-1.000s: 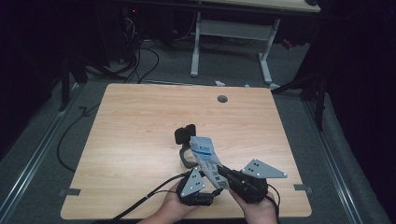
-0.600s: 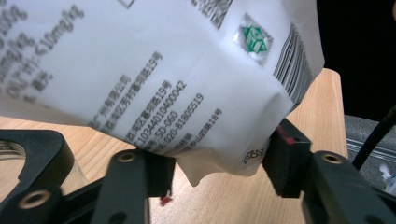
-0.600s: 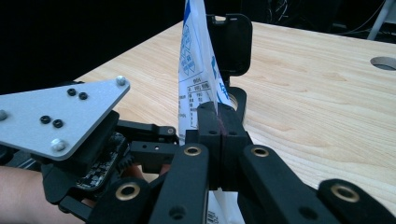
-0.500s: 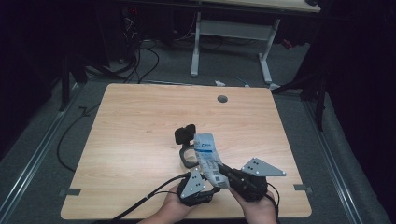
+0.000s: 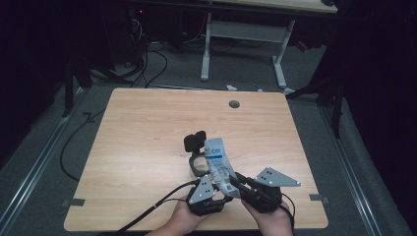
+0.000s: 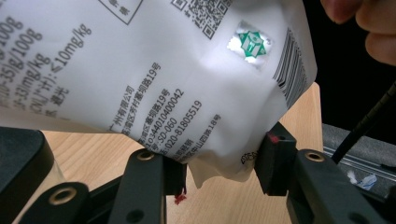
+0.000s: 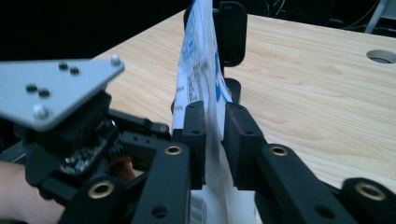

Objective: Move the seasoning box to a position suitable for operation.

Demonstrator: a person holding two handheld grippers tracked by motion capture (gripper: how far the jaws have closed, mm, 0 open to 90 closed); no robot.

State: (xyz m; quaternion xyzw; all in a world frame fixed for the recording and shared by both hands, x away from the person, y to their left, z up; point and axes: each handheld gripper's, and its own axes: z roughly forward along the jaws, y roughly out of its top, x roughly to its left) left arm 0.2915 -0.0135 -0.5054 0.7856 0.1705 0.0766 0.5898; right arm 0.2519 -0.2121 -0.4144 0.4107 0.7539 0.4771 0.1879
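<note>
A white pouch (image 5: pixel 216 157) with blue print stands on edge near the table's front, held up between both grippers. In the left gripper view its lower corner (image 6: pixel 219 154) is crumpled between the pads of my left gripper (image 6: pixel 224 163), whose jaws have just been closing onto it. Seen edge-on, the pouch (image 7: pixel 198 60) runs through my right gripper (image 7: pixel 215 130); those jaws have just been opening, and a gap shows on each side of the film. In the high view the left gripper (image 5: pixel 220 192) and right gripper (image 5: pixel 237 181) meet at the pouch's near end.
A black stand with a ring base (image 5: pixel 194 141) sits just behind the pouch, and its head (image 7: pixel 232 32) rises past the pouch's top. The wooden table (image 5: pixel 147 128) has a cable hole (image 5: pixel 234 104) at the far side. Cables (image 5: pixel 147 64) lie on the floor beyond.
Both hands have kept their place at the front edge. The pouch has settled slightly toward the right gripper. The jaw movement is too small to make out in the high view.
</note>
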